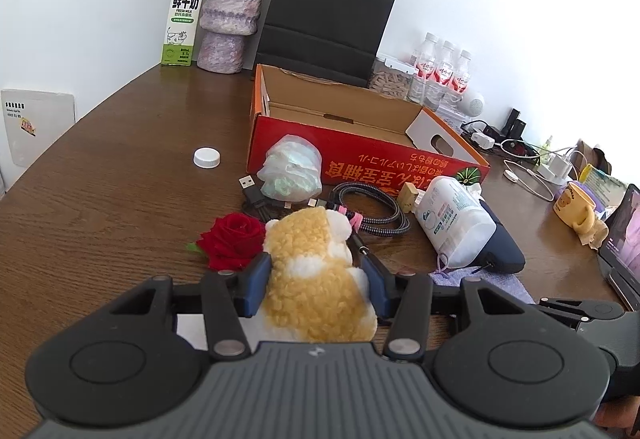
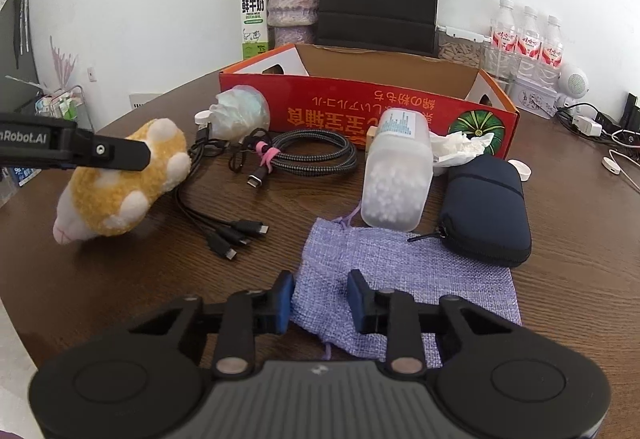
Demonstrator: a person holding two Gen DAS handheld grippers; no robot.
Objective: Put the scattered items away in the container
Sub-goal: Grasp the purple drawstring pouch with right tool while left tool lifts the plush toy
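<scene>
My left gripper point(image 1: 316, 275) is shut on a yellow and white plush toy point(image 1: 316, 259), held just above the table; its finger point(image 2: 120, 155) shows across the plush toy point(image 2: 120, 195) in the right wrist view. My right gripper point(image 2: 322, 299) is shut on the near left corner of a lilac cloth pouch point(image 2: 400, 271), which bunches between the pads. The open red cardboard box point(image 1: 360, 167) stands behind the clutter. In front of it lie a braided cable coil point(image 2: 312, 151), a black multi-head cable point(image 2: 224, 227), a red rose point(image 1: 232, 239), a white cap point(image 1: 207, 157), a clear bag wad point(image 2: 240, 111), a white jar point(image 2: 396, 179) and a navy zip case point(image 2: 488, 211).
Along the back wall stand a milk carton point(image 1: 182, 23), a vase point(image 1: 228, 23), a black paper bag point(image 1: 328, 11) and water bottles point(image 1: 440, 75). Chargers and cords point(image 1: 520, 159), a yellow mug point(image 1: 576, 211) and a laptop point(image 1: 624, 239) crowd the right side. A crumpled tissue point(image 2: 460, 147) lies by the box.
</scene>
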